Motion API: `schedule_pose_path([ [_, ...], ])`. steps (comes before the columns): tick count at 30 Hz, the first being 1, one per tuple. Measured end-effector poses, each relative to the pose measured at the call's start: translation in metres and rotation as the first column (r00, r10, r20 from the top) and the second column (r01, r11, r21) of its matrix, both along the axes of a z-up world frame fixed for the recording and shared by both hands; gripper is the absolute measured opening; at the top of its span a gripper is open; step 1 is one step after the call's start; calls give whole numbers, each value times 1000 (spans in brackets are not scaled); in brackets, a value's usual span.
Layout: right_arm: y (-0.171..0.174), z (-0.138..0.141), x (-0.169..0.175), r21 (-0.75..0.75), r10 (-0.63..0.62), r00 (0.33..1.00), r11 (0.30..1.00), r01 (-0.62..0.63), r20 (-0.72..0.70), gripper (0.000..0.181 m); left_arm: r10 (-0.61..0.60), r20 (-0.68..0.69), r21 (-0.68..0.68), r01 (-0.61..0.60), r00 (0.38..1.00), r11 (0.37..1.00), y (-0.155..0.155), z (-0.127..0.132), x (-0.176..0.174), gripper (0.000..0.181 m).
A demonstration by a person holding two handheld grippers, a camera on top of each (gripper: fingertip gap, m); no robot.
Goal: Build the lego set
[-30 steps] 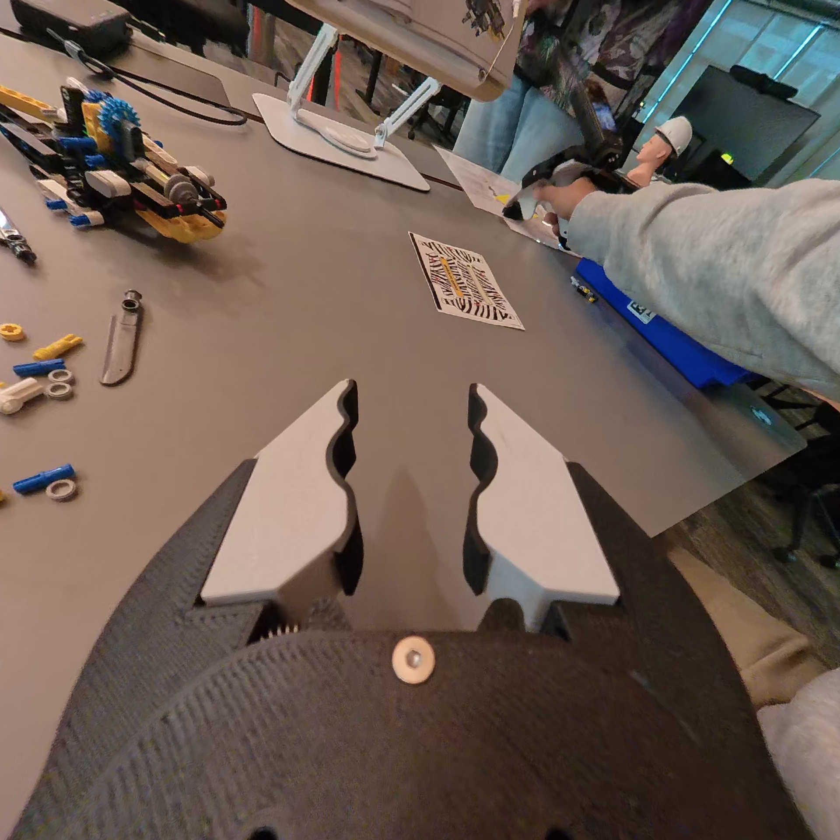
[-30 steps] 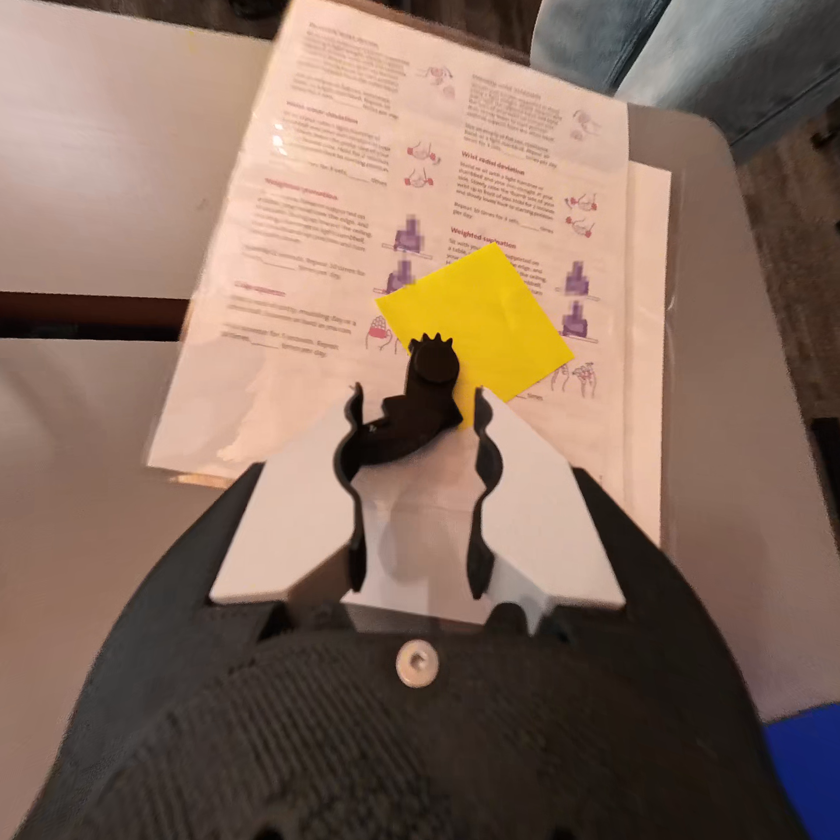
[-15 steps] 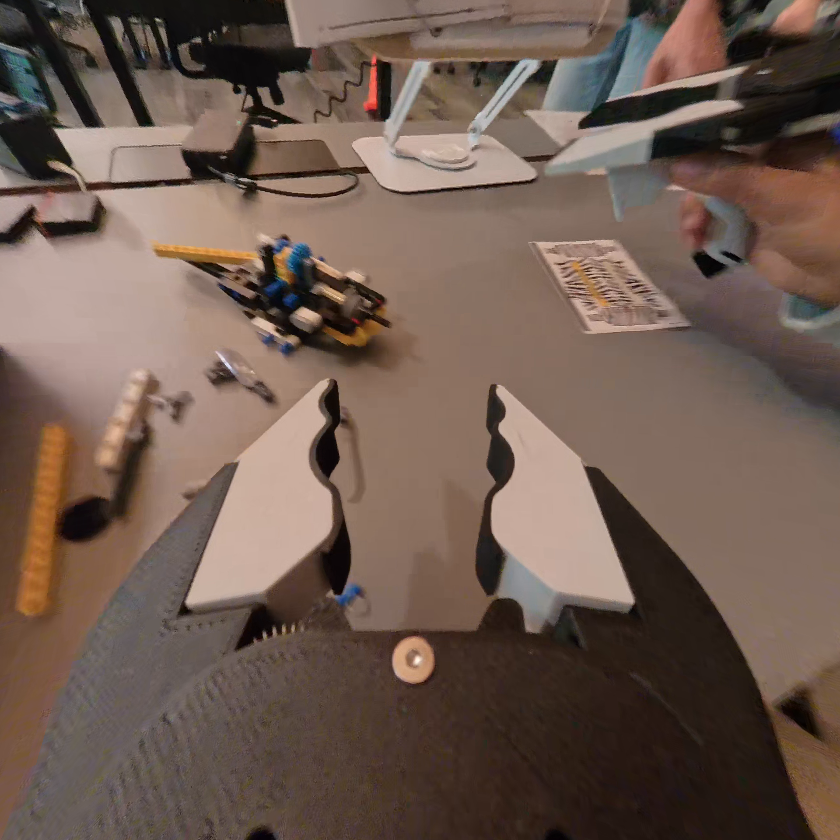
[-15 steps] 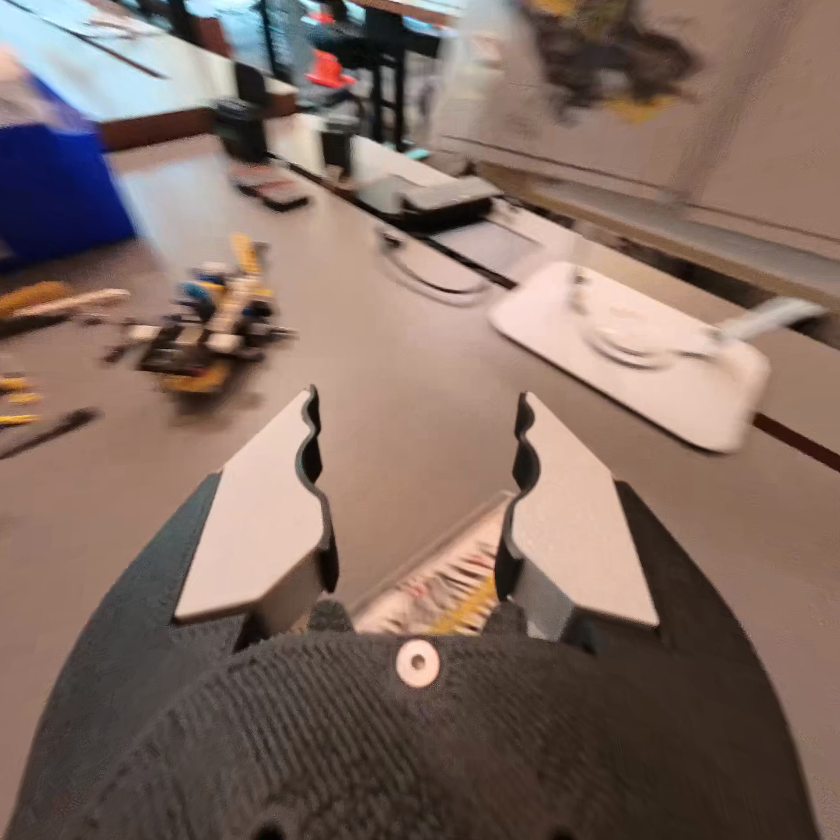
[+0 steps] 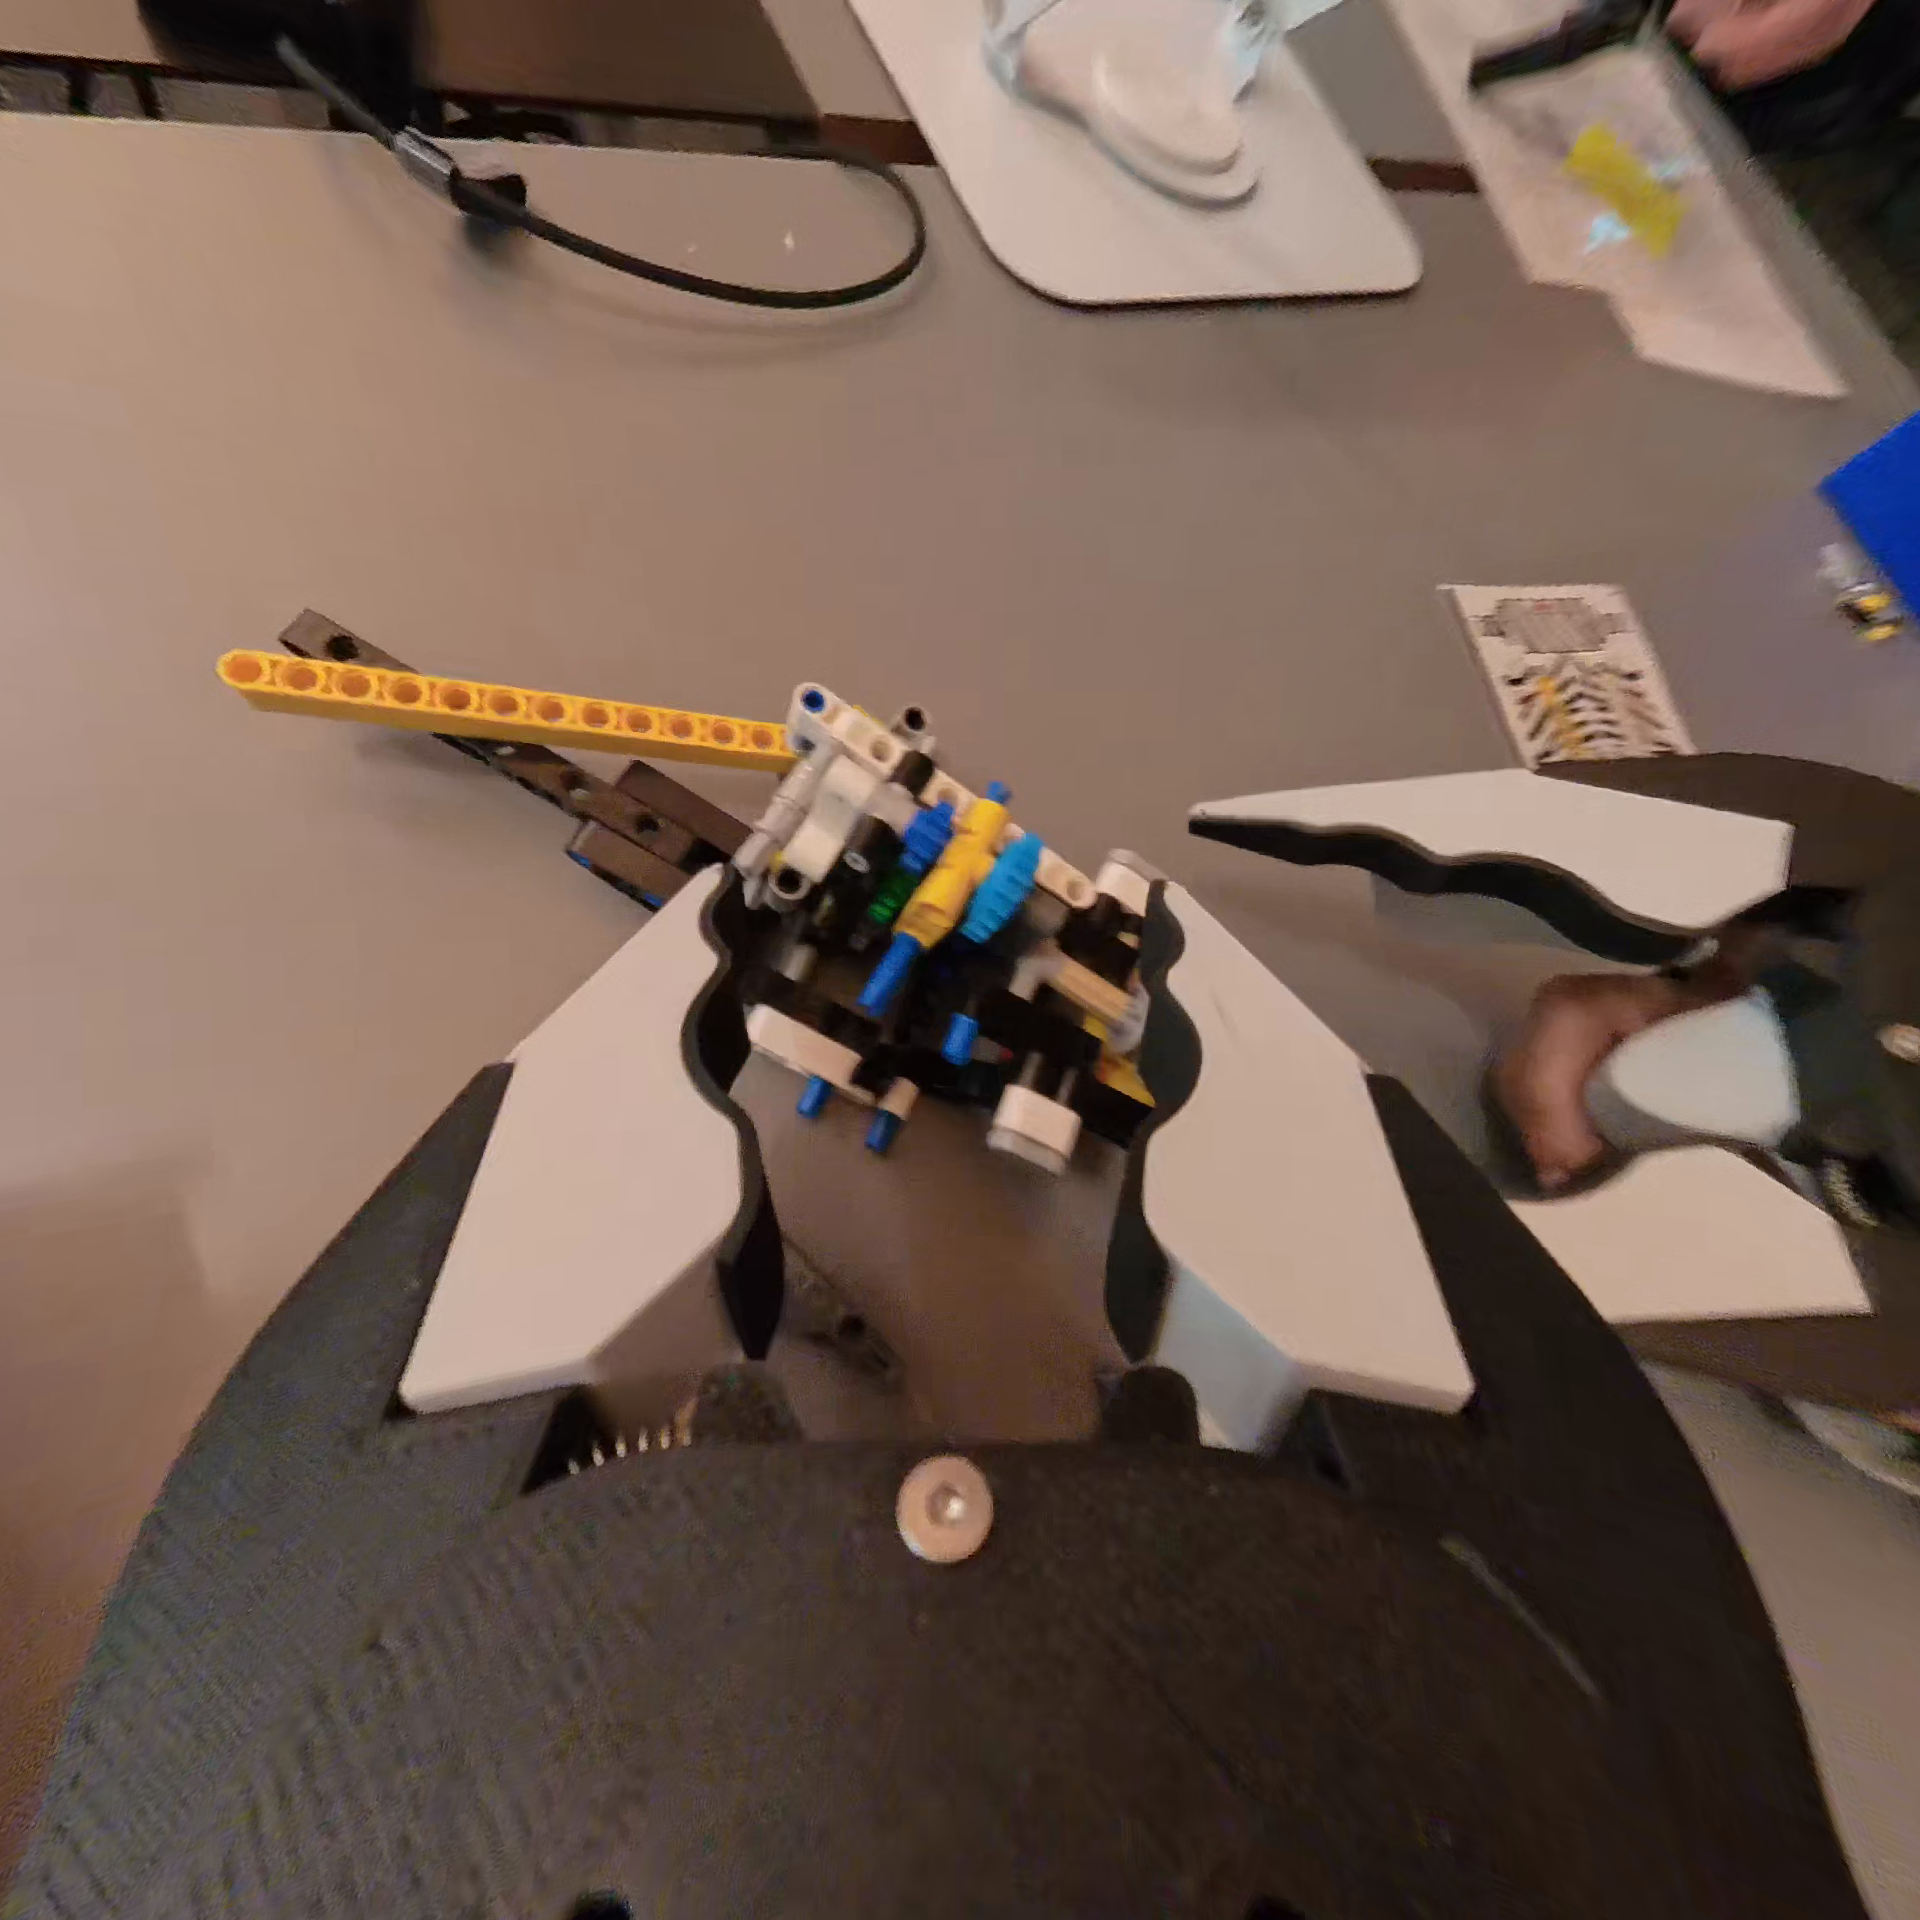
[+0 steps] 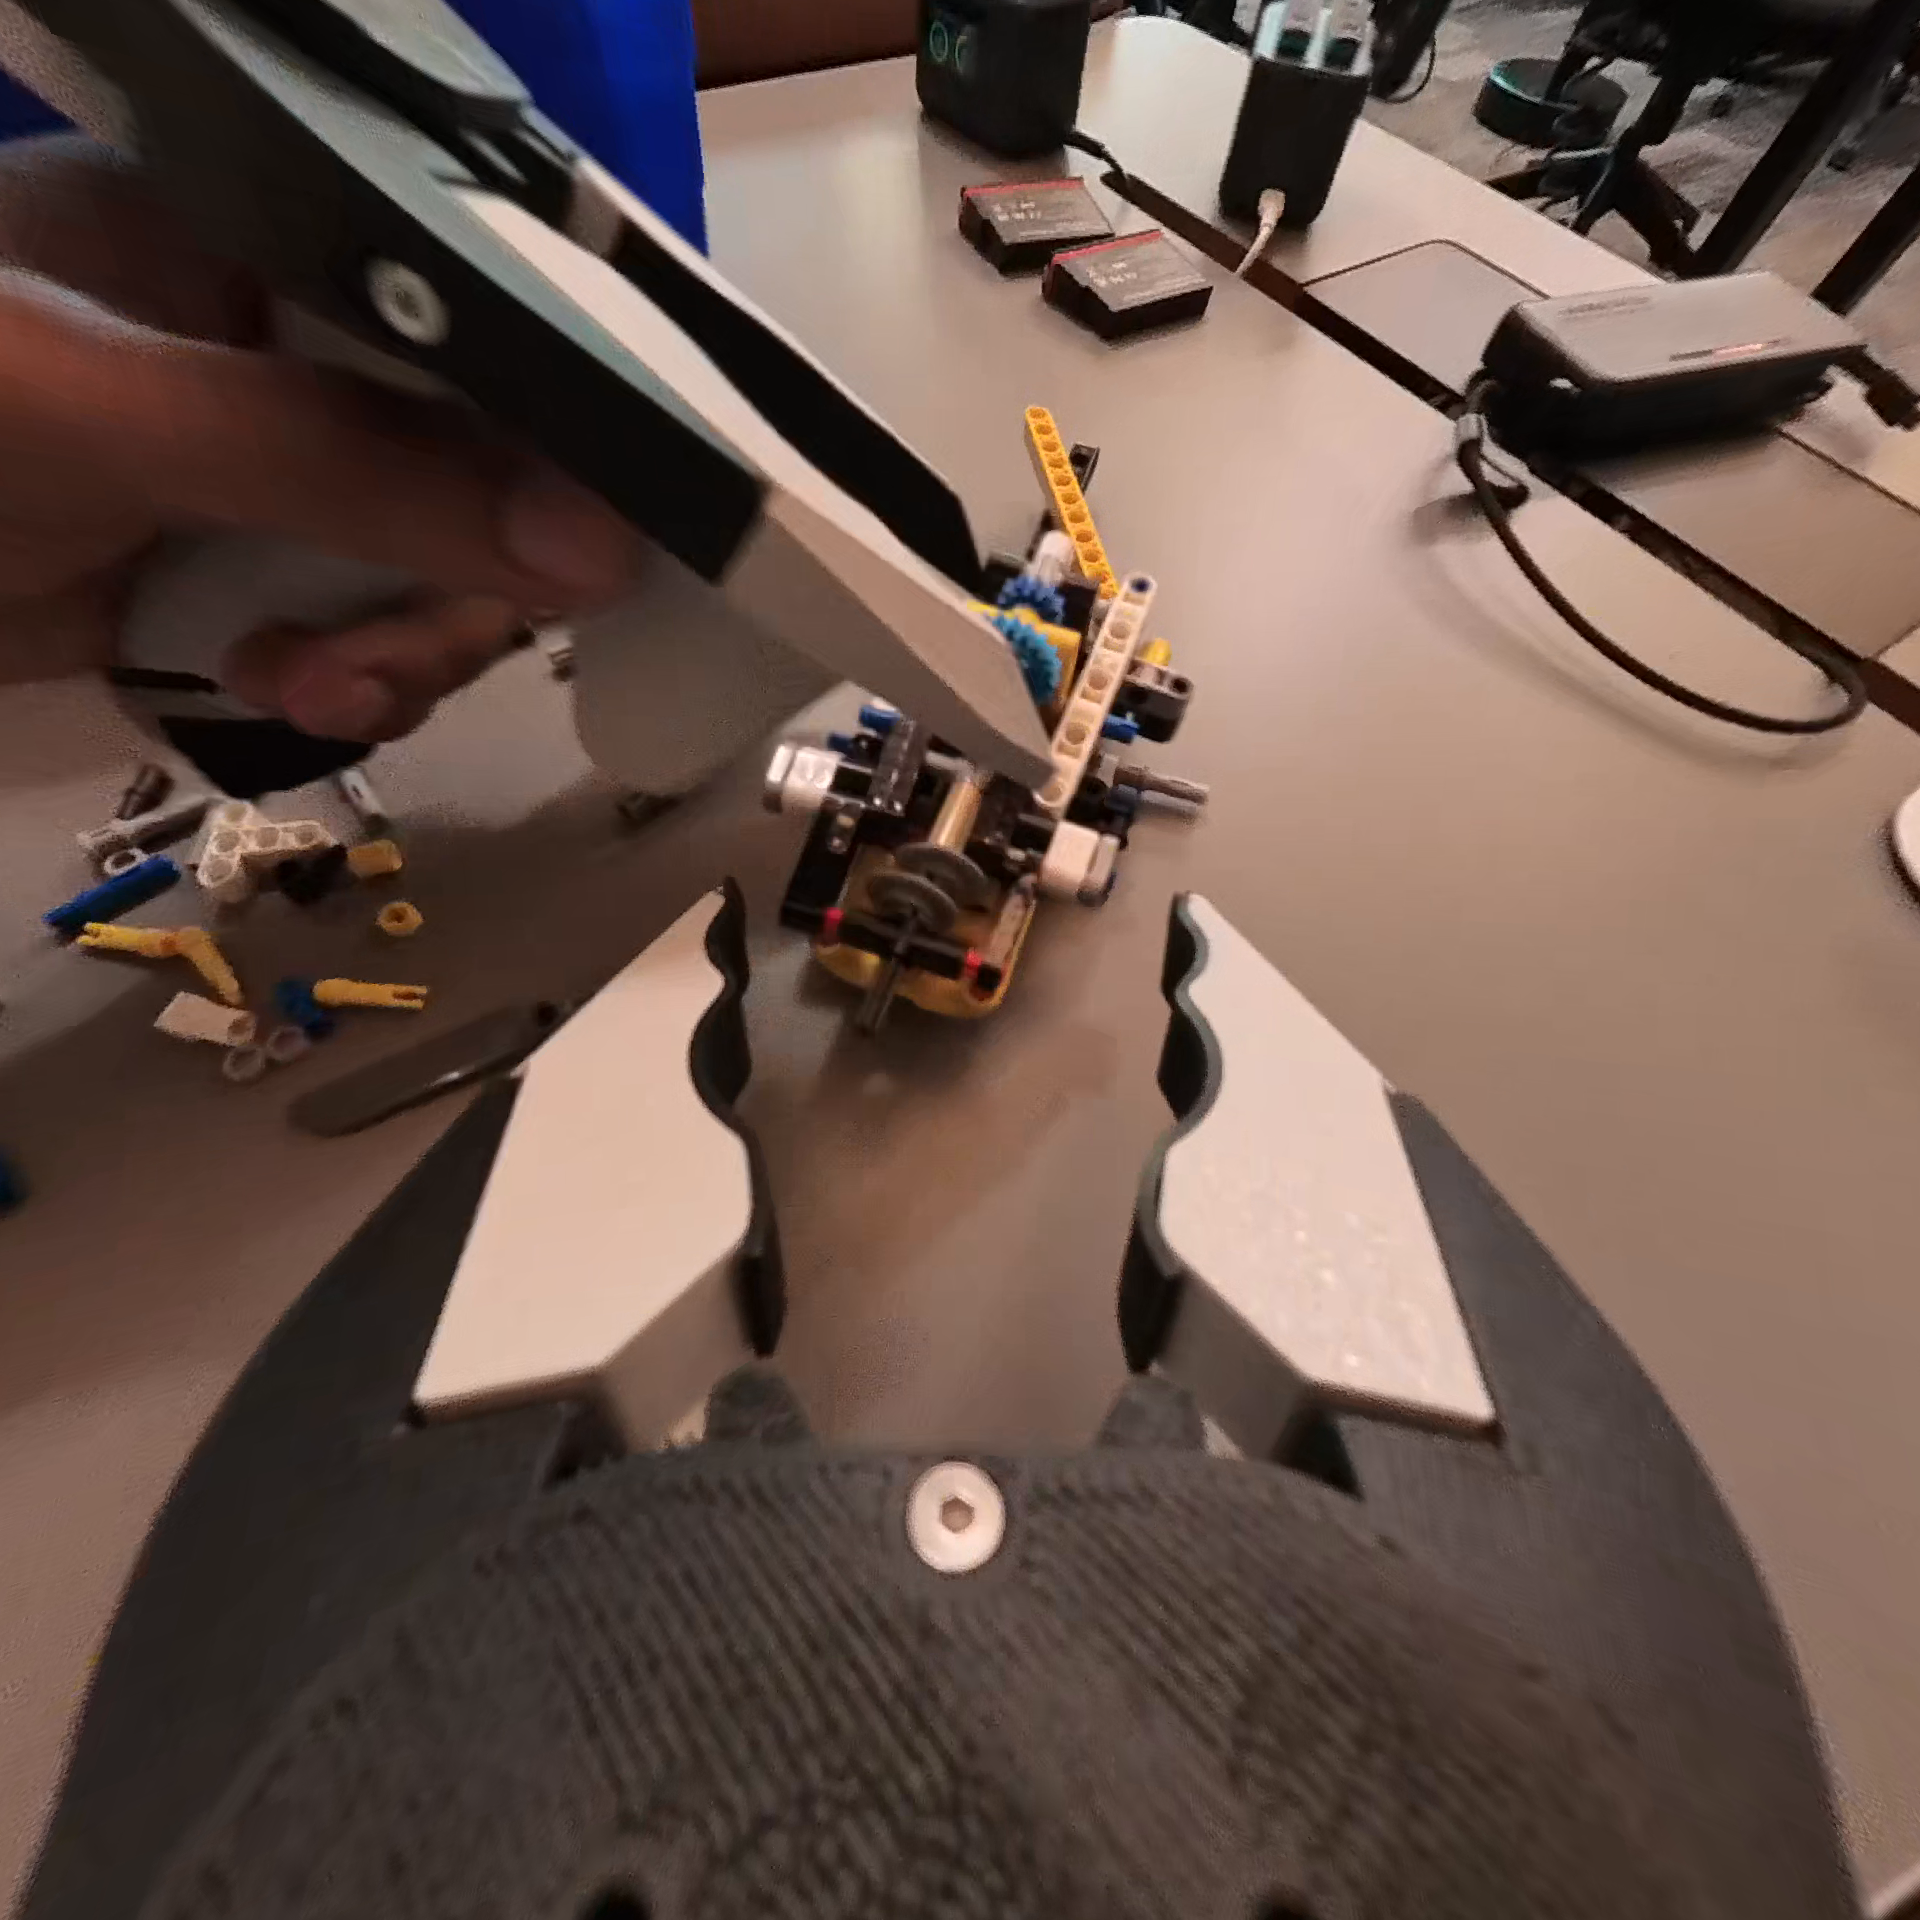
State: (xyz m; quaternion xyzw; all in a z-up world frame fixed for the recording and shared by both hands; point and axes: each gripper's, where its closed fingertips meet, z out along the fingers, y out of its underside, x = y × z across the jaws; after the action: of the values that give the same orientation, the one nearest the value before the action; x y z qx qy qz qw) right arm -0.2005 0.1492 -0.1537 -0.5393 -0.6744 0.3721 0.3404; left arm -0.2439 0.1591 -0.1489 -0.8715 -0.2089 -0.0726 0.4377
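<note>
The left gripper (image 5: 935, 997), jaws open around the light, fragile lego model (image 5: 935, 935), should clamp its stiff black frame; the right gripper (image 6: 945, 1018), empty and open, waits at its 3 o'clock.

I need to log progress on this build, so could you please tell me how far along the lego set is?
Done: a partly built model with gears and a long yellow beam stands on the table. In hand: the left gripper straddles the model, jaws open, no grip visible; the right gripper is open and empty beside it. Left: loose pieces lie unattached, so assembly is unfinished.
</note>
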Motion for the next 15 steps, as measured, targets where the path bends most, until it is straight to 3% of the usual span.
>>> schedule_pose_path([
  [3, -4, -8, -9, 9, 2, 999, 1000, -2, 50, 67, -2, 2, -31, 2, 1000, 1000, 8, -7, -6, 72],
  [9, -5, -13, -13, -3, 10, 996, 1000, -10, 88, 69, 42, -10, -71, -43, 999, 997, 9, -9, -12, 63],
  [15, -2, -14, 23, 17, 74, 988, 997, -77, 138, 69, -7, 52, -70, 10, 999, 998, 6, -7, 21, 62],
])
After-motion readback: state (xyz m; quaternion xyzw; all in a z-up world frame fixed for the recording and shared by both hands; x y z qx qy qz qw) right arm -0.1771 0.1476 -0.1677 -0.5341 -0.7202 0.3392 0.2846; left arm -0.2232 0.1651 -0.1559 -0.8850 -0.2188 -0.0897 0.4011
